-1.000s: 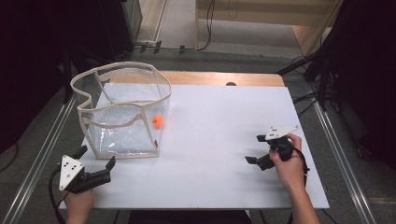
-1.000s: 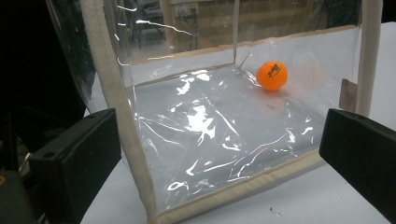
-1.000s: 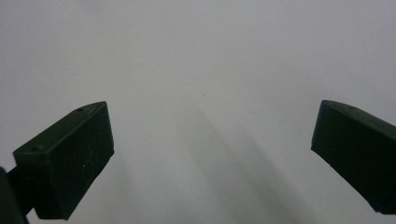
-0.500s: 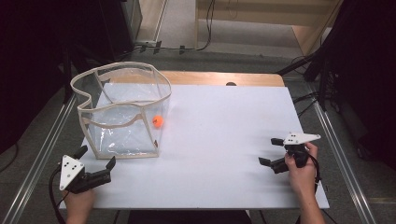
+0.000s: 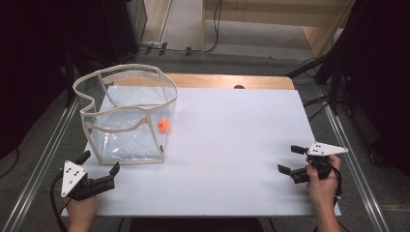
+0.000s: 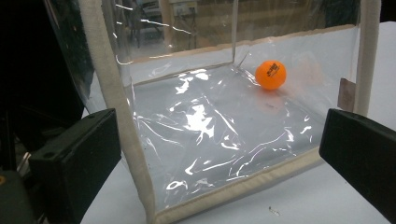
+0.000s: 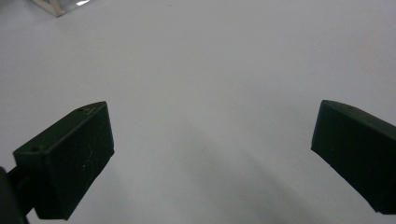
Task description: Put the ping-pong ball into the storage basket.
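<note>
white table top (image 5: 232, 145) with a clear plastic bin (image 5: 126, 116), cream fabric trim on its edges, sitting at the 10 o'clock part of the surface. open top, rim wavy and sagging on the near-left side. orange ping-pong ball (image 5: 164, 125) lies on the bin floor, at the bin's 3 o'clock, close against the right wall. in the left gripper view the ball (image 6: 270, 74) sits in the far corner of the bin (image 6: 196, 126), dark print on it, too small to read.

left gripper (image 5: 99, 169) at 7 o'clock of the table, held in a hand (image 5: 81, 210), jaws spread wide, nothing between them, tips just short of the bin's near-left corner, not touching. from its own camera the left gripper (image 6: 224, 154) frames that near wall.

right gripper (image 5: 292, 159) at 4 o'clock, near the right edge, well apart from the bin, in the right hand (image 5: 323, 183). jaws spread, empty. right gripper view: right gripper (image 7: 210, 158) over bare table (image 7: 210, 60), bin corner just at 11 o'clock of that view.
</note>
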{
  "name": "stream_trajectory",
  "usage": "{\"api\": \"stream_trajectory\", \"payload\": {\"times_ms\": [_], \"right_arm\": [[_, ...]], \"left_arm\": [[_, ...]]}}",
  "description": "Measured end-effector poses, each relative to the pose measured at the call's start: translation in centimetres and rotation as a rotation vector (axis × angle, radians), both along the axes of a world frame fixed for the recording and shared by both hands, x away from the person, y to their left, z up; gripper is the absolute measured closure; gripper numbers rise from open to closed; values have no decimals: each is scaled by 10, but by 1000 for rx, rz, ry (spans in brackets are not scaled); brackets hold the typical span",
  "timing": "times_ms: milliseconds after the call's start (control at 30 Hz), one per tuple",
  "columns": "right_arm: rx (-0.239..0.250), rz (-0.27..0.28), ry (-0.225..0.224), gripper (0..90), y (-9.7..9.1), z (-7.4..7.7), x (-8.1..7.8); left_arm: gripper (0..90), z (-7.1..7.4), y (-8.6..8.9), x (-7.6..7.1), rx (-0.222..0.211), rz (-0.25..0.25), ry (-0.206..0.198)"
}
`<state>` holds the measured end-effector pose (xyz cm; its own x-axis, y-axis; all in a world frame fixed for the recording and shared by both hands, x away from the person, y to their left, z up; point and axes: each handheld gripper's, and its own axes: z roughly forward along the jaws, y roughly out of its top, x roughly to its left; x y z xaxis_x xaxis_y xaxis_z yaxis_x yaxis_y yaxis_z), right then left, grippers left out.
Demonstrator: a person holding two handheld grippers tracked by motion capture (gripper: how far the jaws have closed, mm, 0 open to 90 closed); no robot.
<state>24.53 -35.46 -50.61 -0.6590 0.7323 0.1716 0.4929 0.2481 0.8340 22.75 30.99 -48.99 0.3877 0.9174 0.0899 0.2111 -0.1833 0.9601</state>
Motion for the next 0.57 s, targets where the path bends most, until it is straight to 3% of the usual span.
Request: {"api": "stream_trajectory", "payload": {"times_ms": [567], "right_arm": [[70, -46, -51, 0, -13, -1, -7]], "left_arm": [[0, 0, 0, 0, 0, 1, -3]]}}
